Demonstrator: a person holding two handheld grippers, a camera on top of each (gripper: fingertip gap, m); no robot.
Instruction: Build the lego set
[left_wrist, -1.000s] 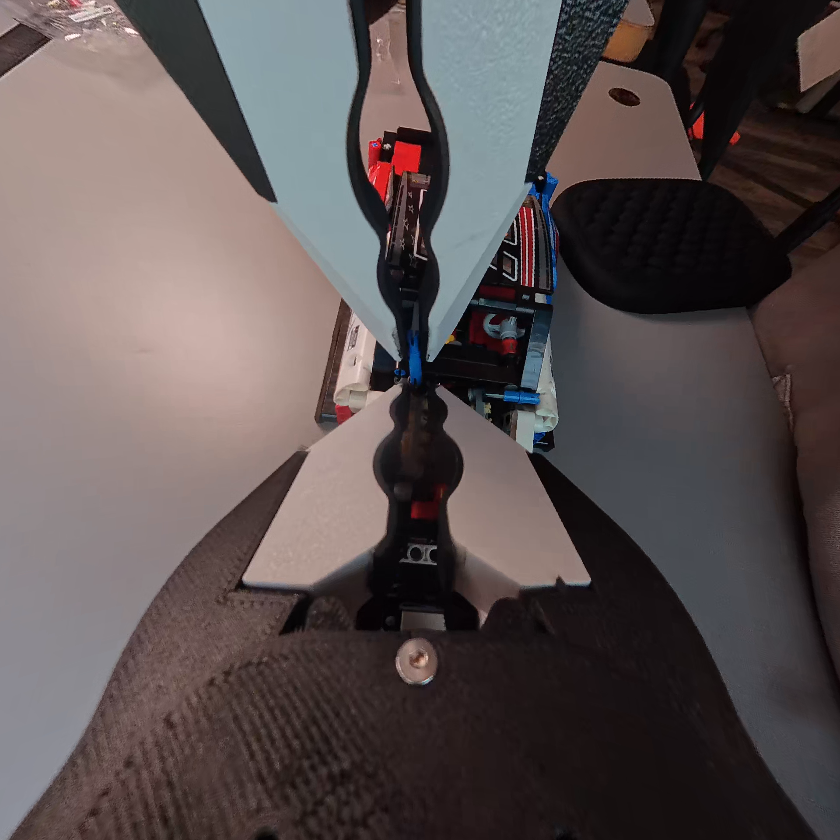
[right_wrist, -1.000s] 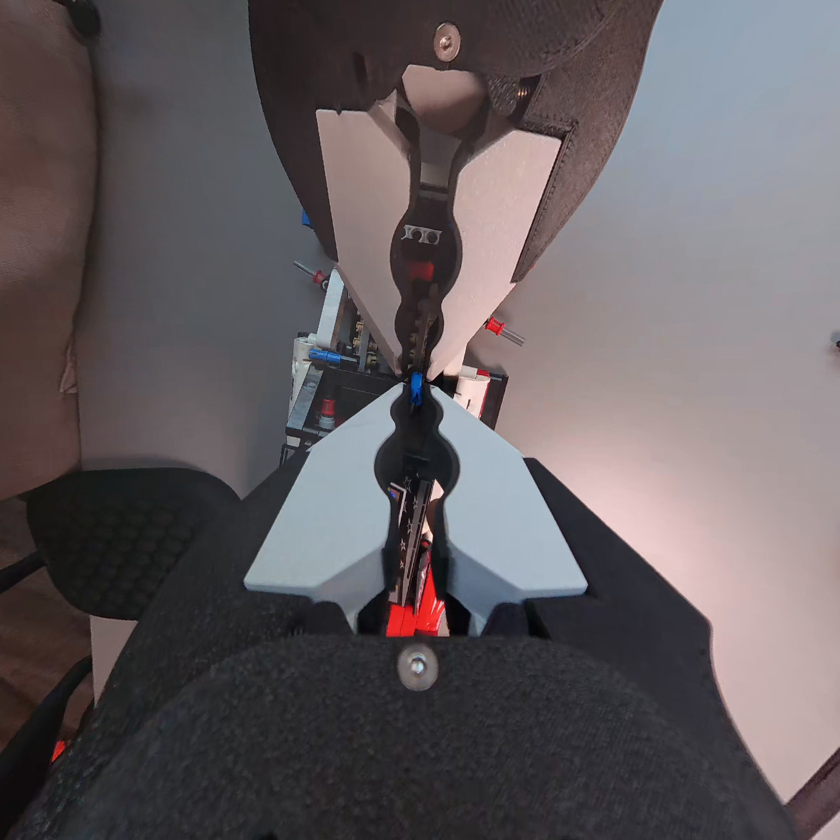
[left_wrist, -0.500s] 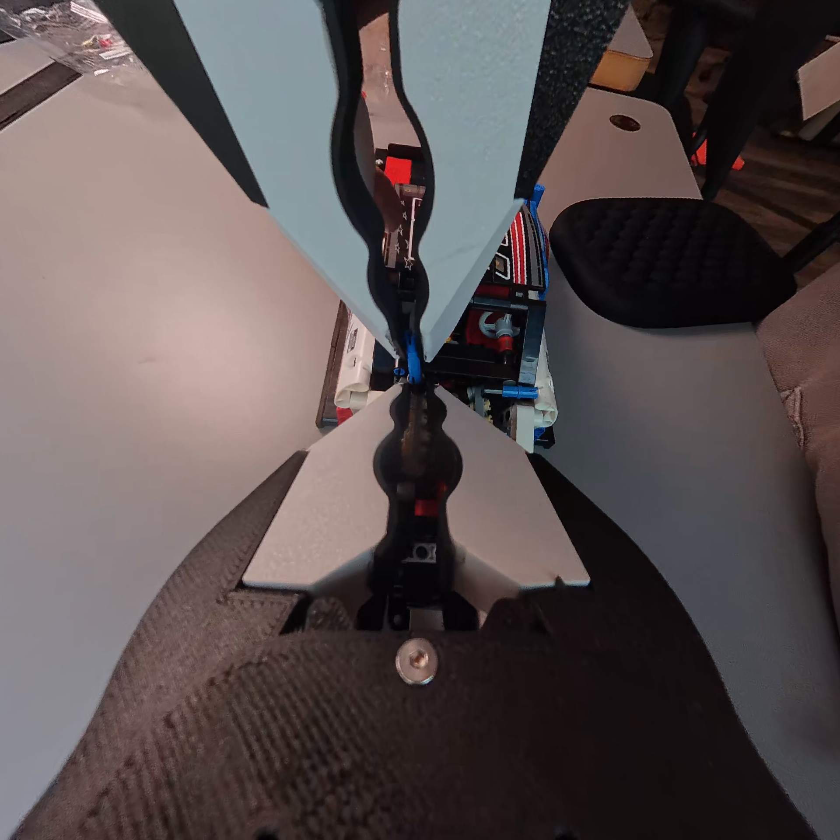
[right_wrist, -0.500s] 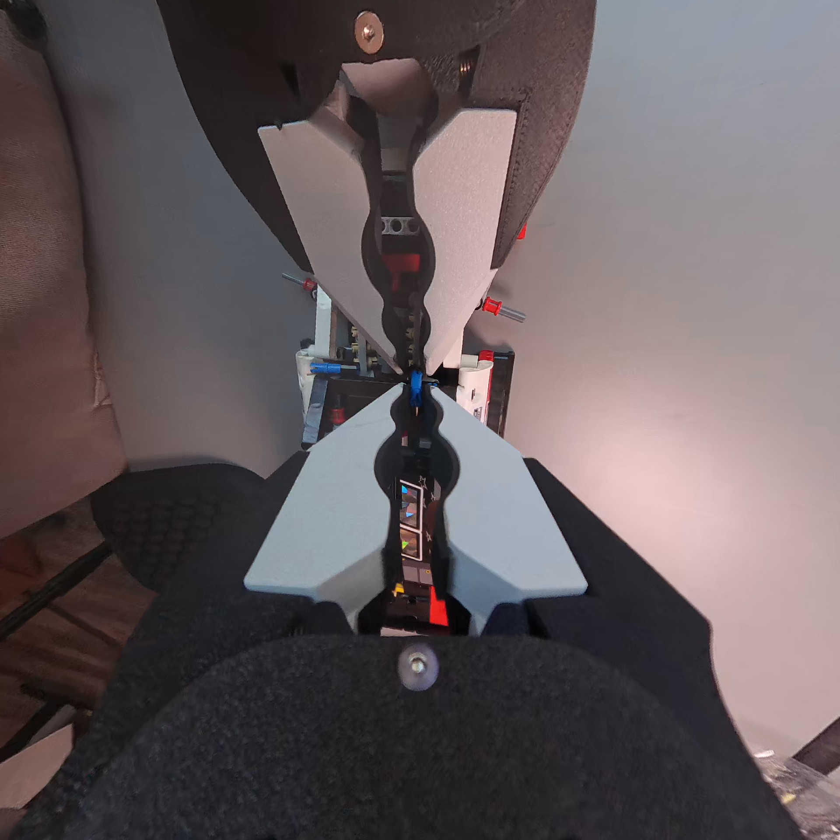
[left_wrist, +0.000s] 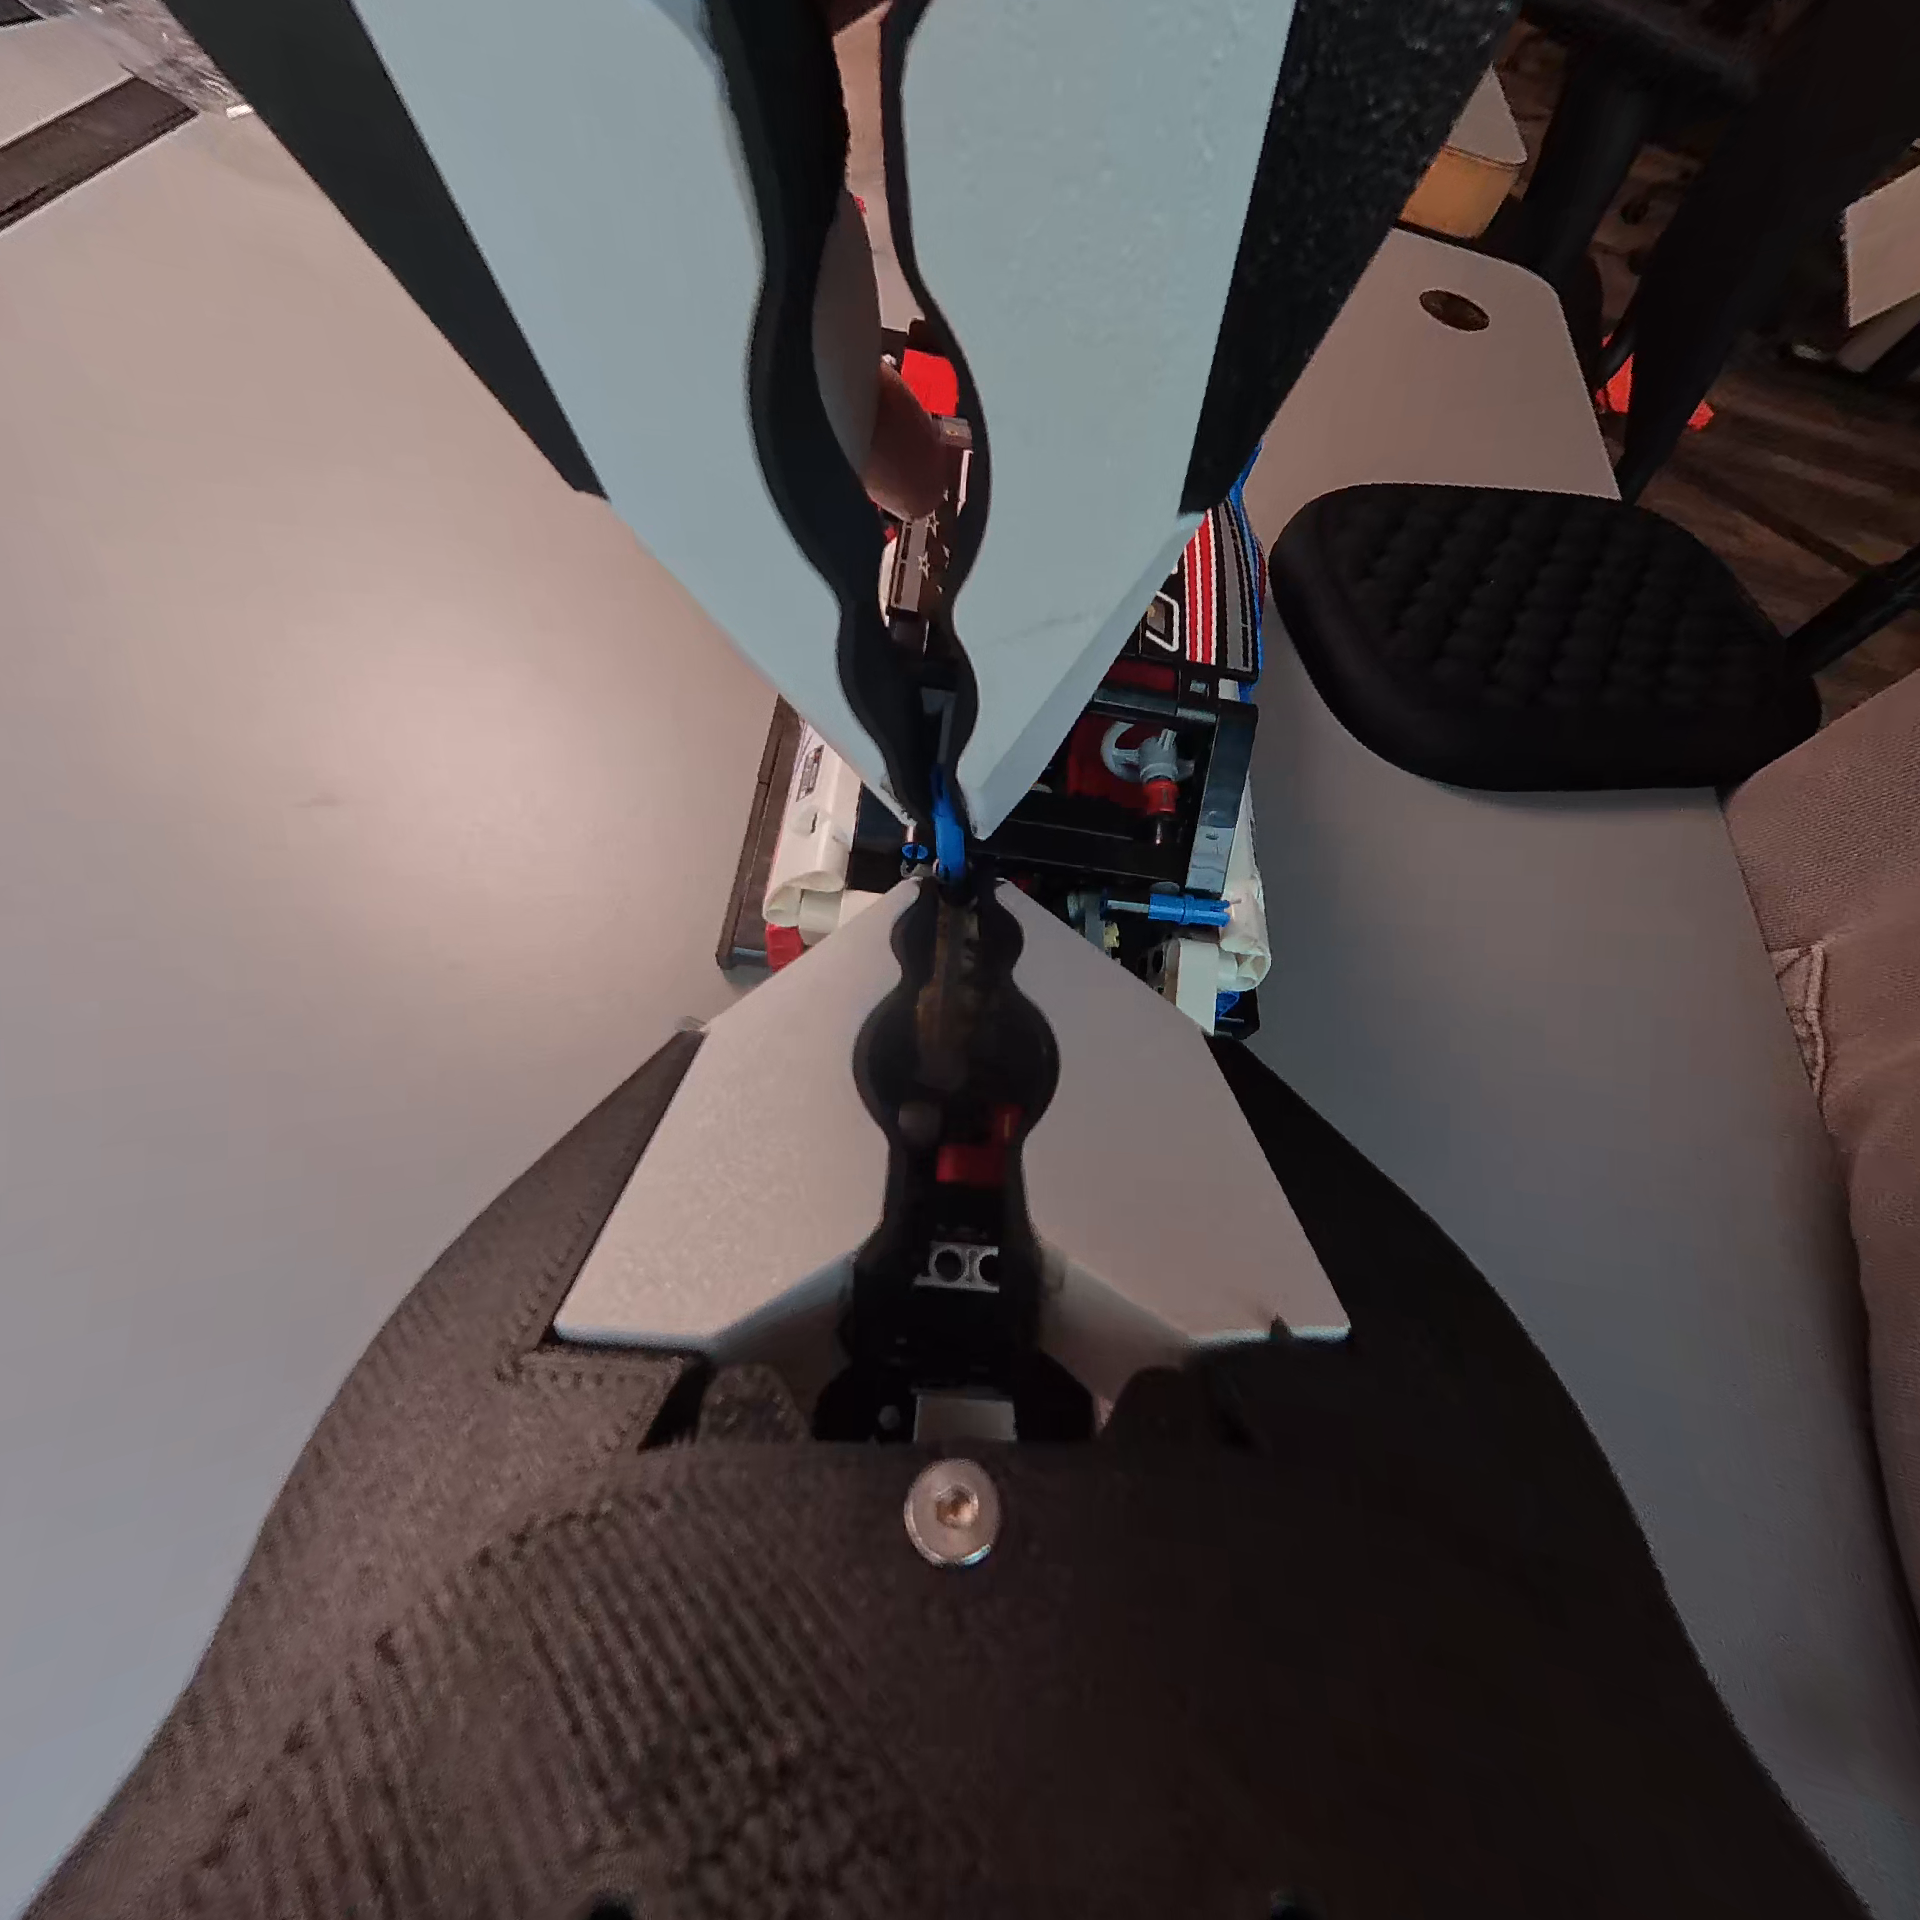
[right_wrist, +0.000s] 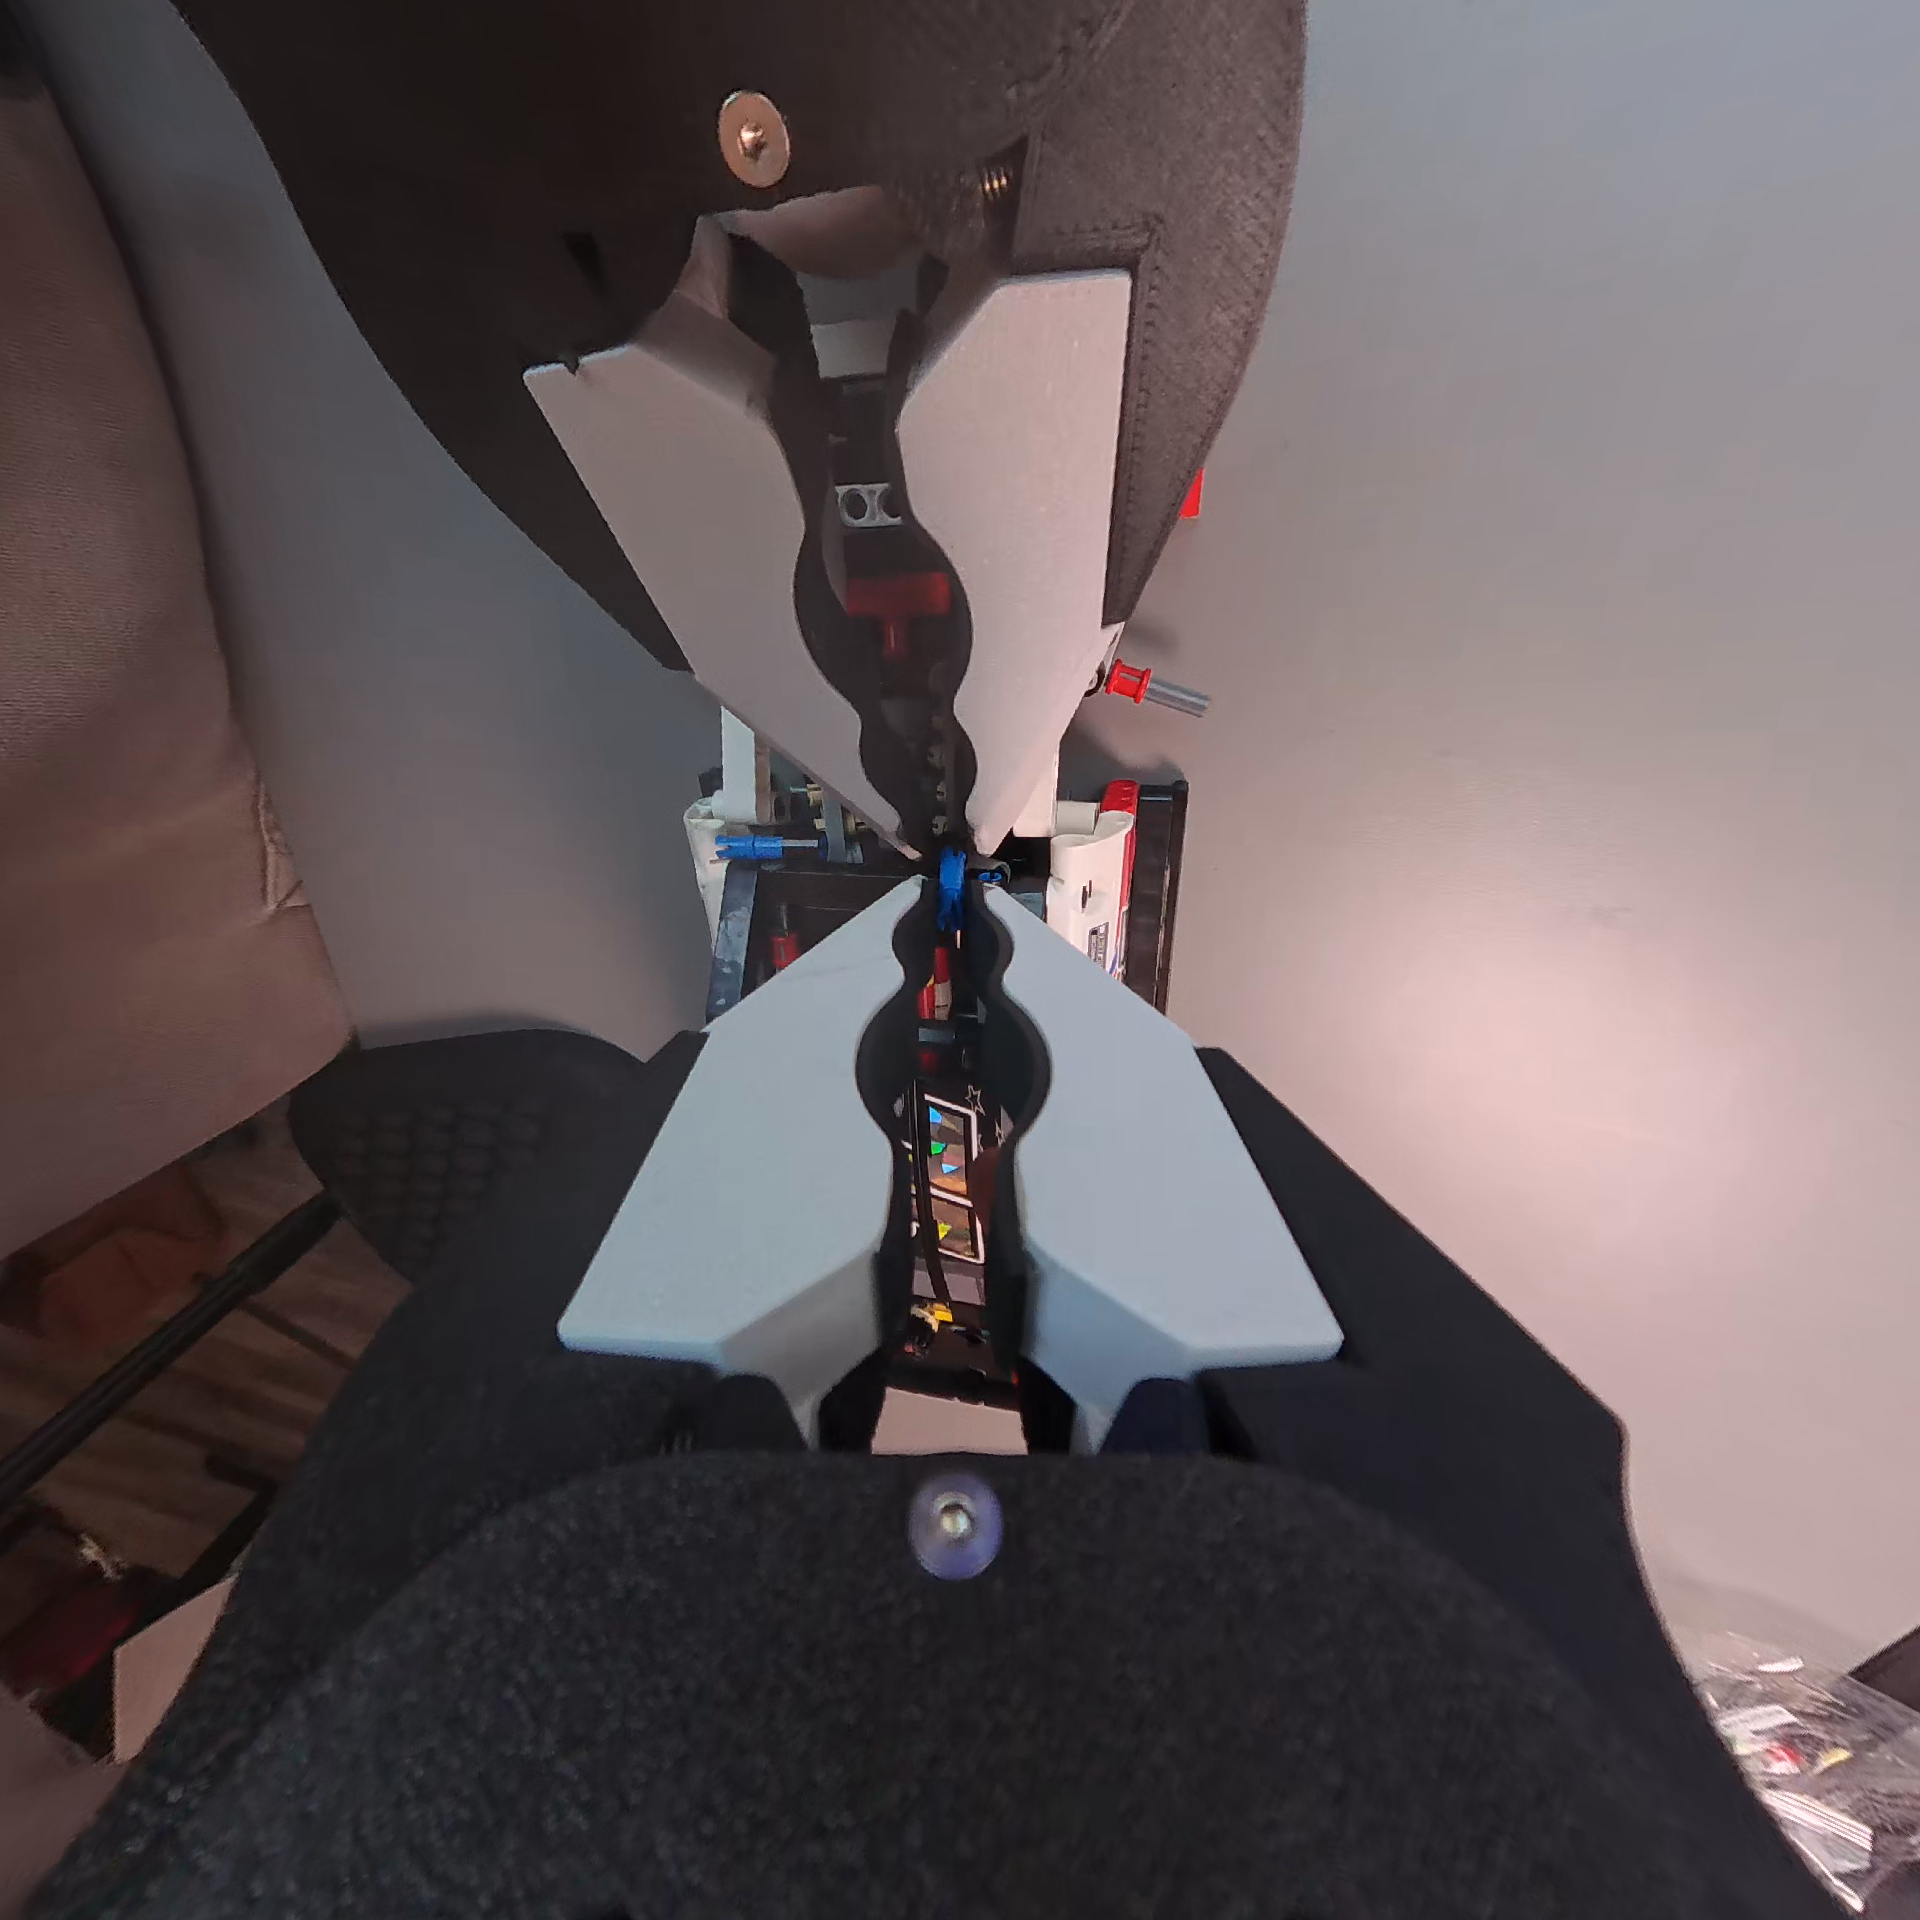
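2 grippers, left gripper (left_wrist: 951, 883) and right gripper (right_wrist: 948, 883), meet tip to tip, both clenched on 1 small blue plastic pin (left_wrist: 943, 831) above the partly built lego car (left_wrist: 1164, 769).

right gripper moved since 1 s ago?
Yes. In the left wrist view the right gripper has tilted and swung leftward against the black chair seat; tips remain at the blue pin.

Blue pin (left_wrist: 943, 831), red/white striped lego model (left_wrist: 1205, 582).

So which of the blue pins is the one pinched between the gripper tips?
The blue pin at the centre, where both grippers' tips meet. The other blue pin sticks out sideways from the lego model, untouched.
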